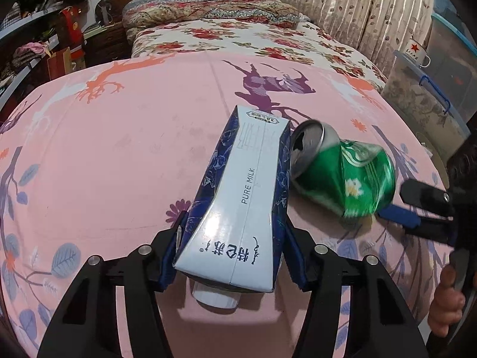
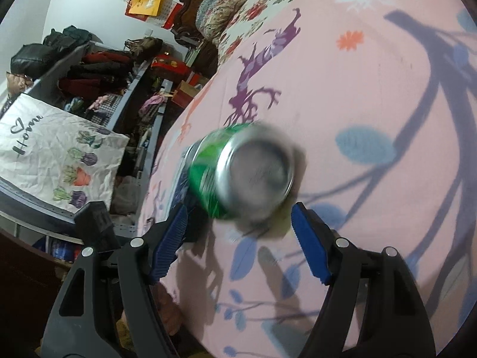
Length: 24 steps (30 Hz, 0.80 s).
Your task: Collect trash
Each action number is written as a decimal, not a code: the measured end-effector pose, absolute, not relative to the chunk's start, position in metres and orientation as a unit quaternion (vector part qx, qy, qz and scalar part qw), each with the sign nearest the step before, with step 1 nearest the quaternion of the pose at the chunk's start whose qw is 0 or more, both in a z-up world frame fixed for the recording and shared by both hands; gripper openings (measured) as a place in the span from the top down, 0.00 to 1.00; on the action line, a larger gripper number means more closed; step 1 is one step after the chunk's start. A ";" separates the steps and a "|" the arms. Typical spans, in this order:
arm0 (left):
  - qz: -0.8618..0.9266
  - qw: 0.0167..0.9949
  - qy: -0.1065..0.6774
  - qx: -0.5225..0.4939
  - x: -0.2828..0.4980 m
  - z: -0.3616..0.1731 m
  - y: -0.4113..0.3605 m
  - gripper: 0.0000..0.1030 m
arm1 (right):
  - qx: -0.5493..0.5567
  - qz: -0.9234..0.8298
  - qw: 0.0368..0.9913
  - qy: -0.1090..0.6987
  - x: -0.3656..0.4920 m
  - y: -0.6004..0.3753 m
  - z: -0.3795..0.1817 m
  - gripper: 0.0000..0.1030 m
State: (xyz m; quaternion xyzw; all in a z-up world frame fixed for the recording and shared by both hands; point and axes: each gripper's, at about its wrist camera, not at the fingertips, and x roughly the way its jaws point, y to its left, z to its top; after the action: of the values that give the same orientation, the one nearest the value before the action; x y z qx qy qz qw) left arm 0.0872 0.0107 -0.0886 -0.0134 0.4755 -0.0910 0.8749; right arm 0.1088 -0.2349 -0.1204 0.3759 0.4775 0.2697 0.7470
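Right now the left gripper (image 1: 232, 253) is clenched on a blue-and-white milk carton (image 1: 247, 197), its blue pads pressing in the carton's two blue sides near the end closest to the camera, where the white cap (image 1: 216, 296) points back toward the gripper's body. The carton stretches straight ahead from the jaws, its white face with the words "PURE MILK" turned up, over a pink sheet (image 1: 119, 155) printed with purple and orange deer and blue leaves.

Just to the right of the carton's far end lies a crushed green can (image 1: 342, 173), on its side, its silver opened top toward the carton; whether the two touch cannot be told. Its near part is blurred.

The right gripper (image 2: 238, 232) stands released, jaws spread wide with nothing between the blue pads (image 2: 310, 244). The same can (image 2: 244, 173) sits just ahead of the fingertips, its silver base facing the camera and heavily blurred, green body beyond. In the left wrist view the right gripper (image 1: 399, 214) reaches in from the right, one blue pad just beside the can's base; contact cannot be judged.

Farther ahead of the left gripper are a floral quilt (image 1: 238, 38) and a pillow (image 1: 208, 9).
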 end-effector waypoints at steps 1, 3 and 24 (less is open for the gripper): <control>-0.091 0.874 0.477 -0.016 0.086 -0.088 0.011 0.47 | 0.379 0.274 0.744 0.477 0.106 -0.234 -0.120 0.29; -0.093 0.872 0.480 -0.026 0.083 -0.088 0.014 0.47 | 0.378 0.281 0.741 0.478 0.101 -0.230 -0.118 0.29; -0.167 0.848 0.491 -0.110 0.026 -0.064 0.035 0.48 | 0.334 0.231 0.772 0.489 0.172 -0.259 -0.114 0.30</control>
State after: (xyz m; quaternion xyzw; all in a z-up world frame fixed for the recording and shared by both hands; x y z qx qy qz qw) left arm 0.0262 0.0352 -0.0643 -0.1097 0.4912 -0.1666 0.8479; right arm 0.1721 -0.2587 -0.1143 0.3335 0.4889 0.2313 0.7722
